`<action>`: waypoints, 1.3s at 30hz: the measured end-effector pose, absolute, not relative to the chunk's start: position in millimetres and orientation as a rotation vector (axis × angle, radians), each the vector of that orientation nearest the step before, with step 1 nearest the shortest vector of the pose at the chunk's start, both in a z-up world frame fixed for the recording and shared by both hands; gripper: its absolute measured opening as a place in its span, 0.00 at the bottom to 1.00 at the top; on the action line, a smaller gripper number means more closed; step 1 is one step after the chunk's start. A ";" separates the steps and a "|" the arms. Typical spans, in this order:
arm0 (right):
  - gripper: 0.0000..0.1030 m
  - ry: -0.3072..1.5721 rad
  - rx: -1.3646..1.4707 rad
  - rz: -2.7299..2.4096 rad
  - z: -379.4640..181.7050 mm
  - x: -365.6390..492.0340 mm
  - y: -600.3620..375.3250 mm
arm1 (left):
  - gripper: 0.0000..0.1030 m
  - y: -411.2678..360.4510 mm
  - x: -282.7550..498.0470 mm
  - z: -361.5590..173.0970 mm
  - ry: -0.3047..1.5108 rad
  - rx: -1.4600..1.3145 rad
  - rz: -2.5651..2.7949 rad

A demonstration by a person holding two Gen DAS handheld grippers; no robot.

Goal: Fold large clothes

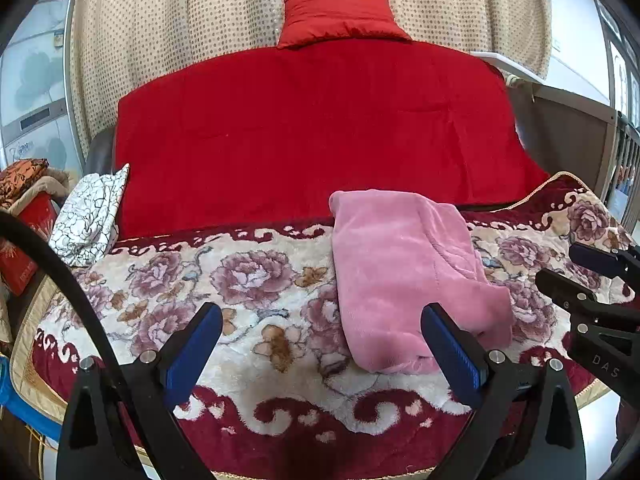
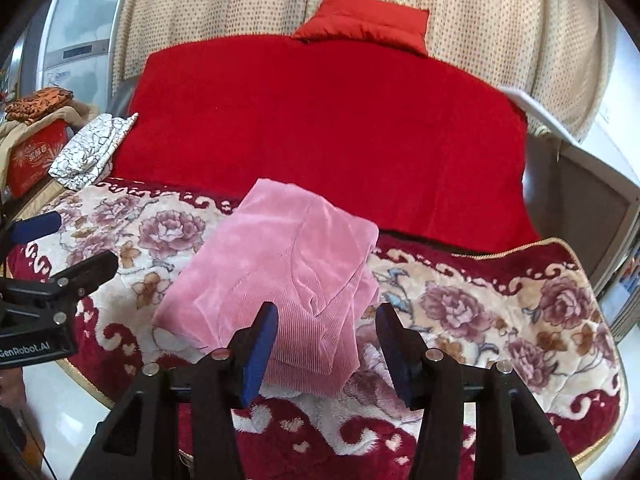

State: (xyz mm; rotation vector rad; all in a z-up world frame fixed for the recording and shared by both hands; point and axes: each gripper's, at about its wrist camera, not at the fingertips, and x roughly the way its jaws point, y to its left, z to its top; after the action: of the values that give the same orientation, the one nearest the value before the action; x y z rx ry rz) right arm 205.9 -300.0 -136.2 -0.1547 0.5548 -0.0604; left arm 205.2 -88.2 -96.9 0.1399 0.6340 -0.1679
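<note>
One pink garment (image 2: 276, 276) is lying folded on the floral blanket (image 1: 248, 280). Both the left gripper (image 1: 322, 344) and right gripper (image 2: 326, 344) are hovering spread, seemingly pinching nothing. One red pillow (image 1: 340, 20) is sitting behind.

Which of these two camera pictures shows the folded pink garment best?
The right wrist view: the folded pink garment lies centred, its ribbed weave and layered folds plain. The left wrist view shows it right of centre, one blue finger pad covering its near corner.
</note>
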 end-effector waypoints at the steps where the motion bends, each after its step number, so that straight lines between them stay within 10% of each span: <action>1: 0.54 0.552 -0.155 -0.059 -134.9 204.1 -299.2 | 0.97 -88.5 202.9 -95.3 0.631 0.140 -0.167; 39: 0.54 0.570 -0.163 -0.067 -143.7 212.8 -300.0 | 0.97 -93.7 212.8 -105.7 0.662 0.183 -0.127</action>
State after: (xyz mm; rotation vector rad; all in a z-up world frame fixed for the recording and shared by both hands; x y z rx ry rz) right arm 212.8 -300.0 -143.7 -0.1628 0.5702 -0.0666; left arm 212.8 -93.7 -105.7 0.1827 0.6617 -0.1268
